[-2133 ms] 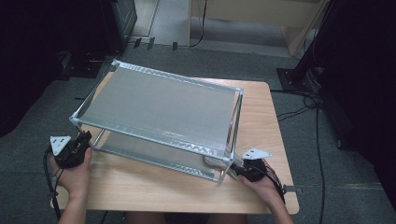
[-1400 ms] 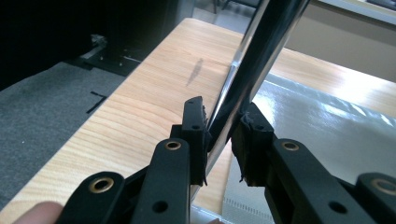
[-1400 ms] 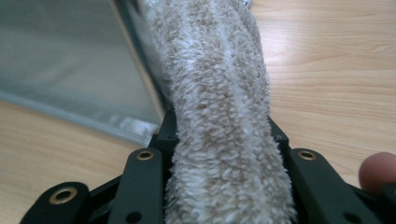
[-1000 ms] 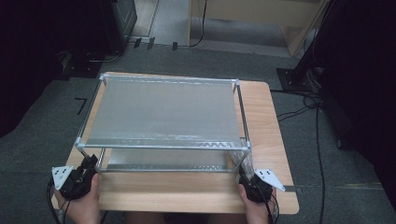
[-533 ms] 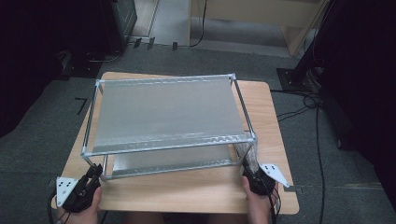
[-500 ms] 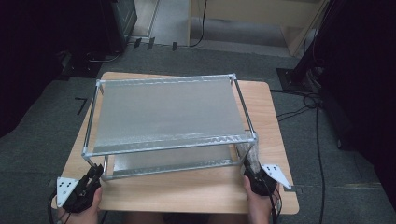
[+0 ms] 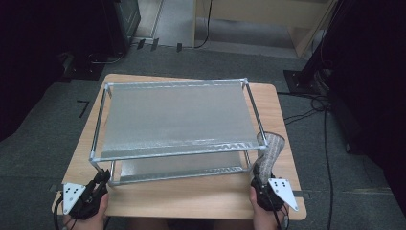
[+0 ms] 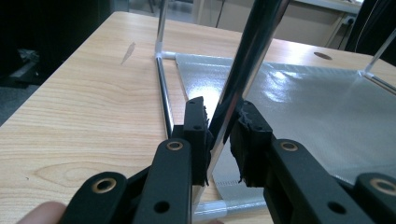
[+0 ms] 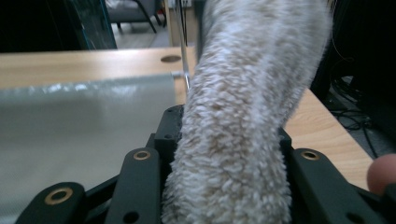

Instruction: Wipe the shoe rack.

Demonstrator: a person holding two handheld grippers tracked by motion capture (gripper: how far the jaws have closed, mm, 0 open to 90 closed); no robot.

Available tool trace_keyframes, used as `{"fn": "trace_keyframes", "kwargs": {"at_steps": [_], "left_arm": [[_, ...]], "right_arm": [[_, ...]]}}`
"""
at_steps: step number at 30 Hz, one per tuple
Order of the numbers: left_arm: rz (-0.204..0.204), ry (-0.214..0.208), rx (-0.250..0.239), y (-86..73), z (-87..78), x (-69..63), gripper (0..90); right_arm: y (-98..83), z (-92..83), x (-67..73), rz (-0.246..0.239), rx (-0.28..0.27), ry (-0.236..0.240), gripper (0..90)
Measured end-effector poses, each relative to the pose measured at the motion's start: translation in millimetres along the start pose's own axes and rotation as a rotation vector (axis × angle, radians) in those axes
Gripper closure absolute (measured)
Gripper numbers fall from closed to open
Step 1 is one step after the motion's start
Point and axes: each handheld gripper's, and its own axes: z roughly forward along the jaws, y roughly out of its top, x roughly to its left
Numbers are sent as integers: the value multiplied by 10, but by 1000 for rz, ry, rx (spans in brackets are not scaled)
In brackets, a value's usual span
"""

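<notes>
On wooden table (image 7: pixel 191 201), left hand-held gripper (image 8: pixel 219 140) pinches rack post (image 8: pixel 247 60); right (image 9: pixel 229 140) pinches fuzzy cloth (image 9: pixel 243 116).

A two-tier metal rack (image 7: pixel 174 120) stands on the wooden table (image 7: pixel 191 196), directly ahead of both grippers. The left gripper (image 7: pixel 98 184) sits at the rack's near left corner, with the corner post (image 8: pixel 243 65) between its jaws and the lower shelf (image 8: pixel 317 102) spreading ahead and to its right. The right gripper (image 7: pixel 262 173) sits off the near right corner, with a fuzzy cloth (image 7: pixel 270 148) rising from between its jaws, just beside the rack's right end.
</notes>
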Motion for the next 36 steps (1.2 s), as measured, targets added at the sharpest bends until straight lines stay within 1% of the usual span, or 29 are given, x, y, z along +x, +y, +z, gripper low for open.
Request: {"fn": "trace_keyframes", "kwargs": {"at_steps": [2,4,6,7,8,10,12,13,15,18,20,22,23,24,25,26,28,29,30,34,36], "left_arm": [[-2,-6,-2,-4,4,-12,770],[8,-16,-2,-8,8,-17,771],[6,-31,-2,-12,12,-20,771],[-2,-38,-3,-12,16,-13,770],[-14,-43,-6,-12,19,-7,768],[-14,-34,-7,-11,16,0,767],[-3,-23,-6,-10,10,6,770],[-1,-19,-7,-9,9,8,771],[-8,-15,-8,-6,5,22,771],[-15,-21,-10,-3,7,45,770],[-8,-28,-5,-1,8,40,770],[1,-29,-2,-3,10,27,772],[-1,-31,-1,-3,10,27,772],[-2,-33,-2,-3,10,30,772],[-2,-38,-2,-4,9,37,771],[1,-42,-3,-5,9,41,771],[5,-49,-2,-5,8,46,772],[11,-52,-2,-6,7,49,773],[15,-56,-2,-6,8,48,774],[50,-80,3,-5,16,41,782],[63,-98,5,-8,22,28,784]], "right_arm": [[-64,54,23,-21,14,-5,613],[-110,117,7,-16,48,11,616],[-151,178,-15,-3,103,26,618],[-186,217,-31,0,137,33,619],[-213,242,-37,-4,156,38,619],[-254,266,-14,-16,201,43,620],[-275,250,38,-33,214,54,621],[-285,239,74,-52,215,61,621],[-308,213,159,-75,227,78,621],[-348,176,292,-104,240,128,621],[-386,130,452,-148,255,200,621],[-416,92,622,-220,256,275,619],[-418,80,697,-255,251,304,617],[-407,73,751,-276,247,322,615],[-391,77,774,-286,239,331,614],[-353,97,779,-282,230,332,613],[-287,165,708,-248,223,311,614],[-242,221,617,-200,227,285,613],[-209,267,525,-164,227,262,613],[-88,381,118,-32,213,163,613],[-32,396,-52,18,191,124,612]]}}
